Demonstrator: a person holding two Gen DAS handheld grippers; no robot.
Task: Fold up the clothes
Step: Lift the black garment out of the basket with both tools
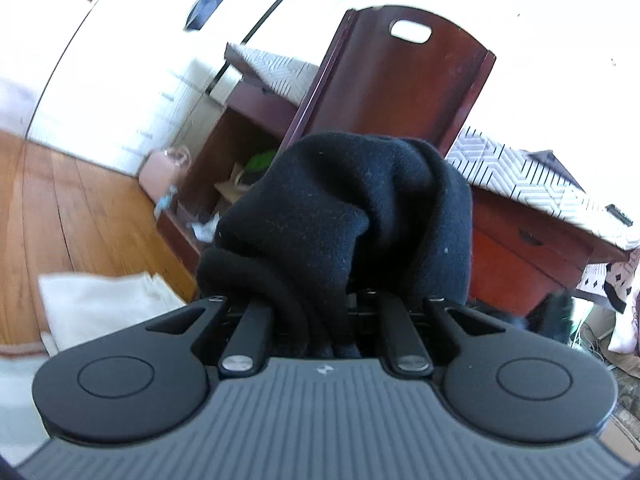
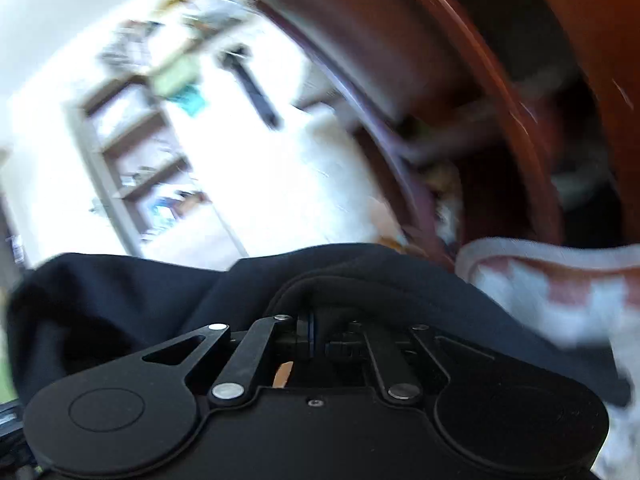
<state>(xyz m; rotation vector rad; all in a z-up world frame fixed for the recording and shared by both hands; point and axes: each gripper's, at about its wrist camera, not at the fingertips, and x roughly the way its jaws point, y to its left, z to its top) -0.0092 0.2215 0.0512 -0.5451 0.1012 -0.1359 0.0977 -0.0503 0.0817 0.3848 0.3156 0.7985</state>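
A black fleece garment [image 1: 344,208] is bunched over my left gripper [image 1: 316,312], which is shut on a fold of it; the cloth hides the fingertips. In the right wrist view the same dark garment [image 2: 132,304] drapes over my right gripper [image 2: 320,332], whose fingers are closed together on its edge. Both grippers hold the garment up in the air. The right view is blurred by motion.
A dark red wooden chair back [image 1: 404,80] stands just beyond the garment, with a wooden bench and patterned cushion [image 1: 516,172] behind. White cloth [image 1: 104,304] lies on the wood floor at lower left. A white and rust patterned cloth [image 2: 560,292] hangs at right. Shelves [image 2: 132,140] stand far off.
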